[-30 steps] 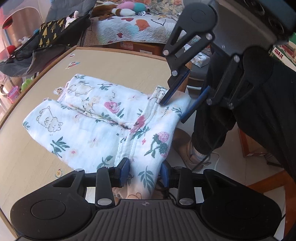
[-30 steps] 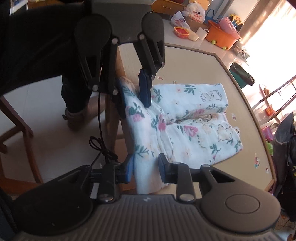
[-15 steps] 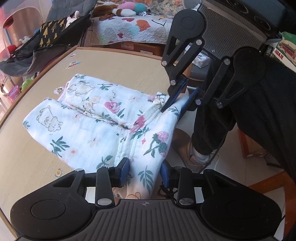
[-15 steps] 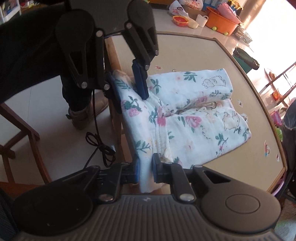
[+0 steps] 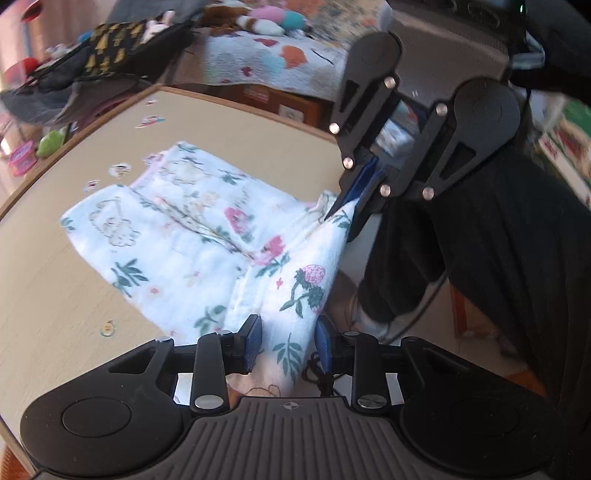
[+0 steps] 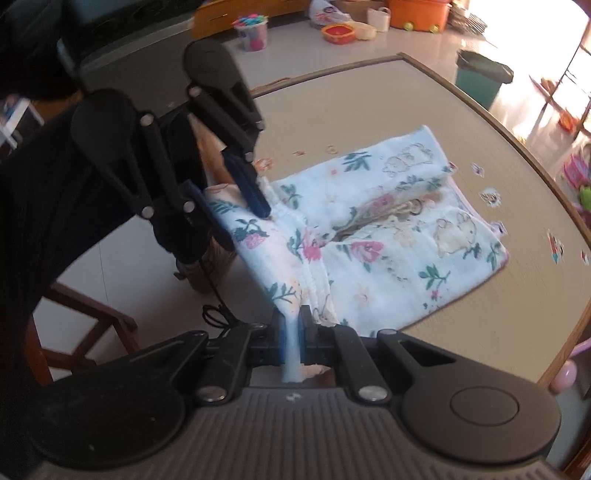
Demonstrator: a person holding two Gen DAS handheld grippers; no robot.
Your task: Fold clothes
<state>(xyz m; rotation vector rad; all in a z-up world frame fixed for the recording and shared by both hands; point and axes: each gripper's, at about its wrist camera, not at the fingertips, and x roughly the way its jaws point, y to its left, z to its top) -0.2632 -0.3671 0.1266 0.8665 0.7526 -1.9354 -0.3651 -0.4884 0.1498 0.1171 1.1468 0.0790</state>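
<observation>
Your right gripper [image 6: 292,328] has just pinched shut on a corner of the floral cloth [image 6: 373,236], lying on the table [image 6: 498,306] with its near edge overhanging. Your left gripper [image 5: 286,341] has just been closing; the cloth sits between its spread jaws. An orange tub [image 6: 417,13] stands beyond; its contents can't be made out.

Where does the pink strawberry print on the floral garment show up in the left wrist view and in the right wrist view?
Left wrist view: the strawberry print sits right of centre, on the cloth hanging off the table edge, above the left gripper.
Right wrist view: the strawberry print sits left of centre, just below the left gripper's blue fingertips.
Shared landmark: the floral garment's centre seam with pink flowers.
</observation>
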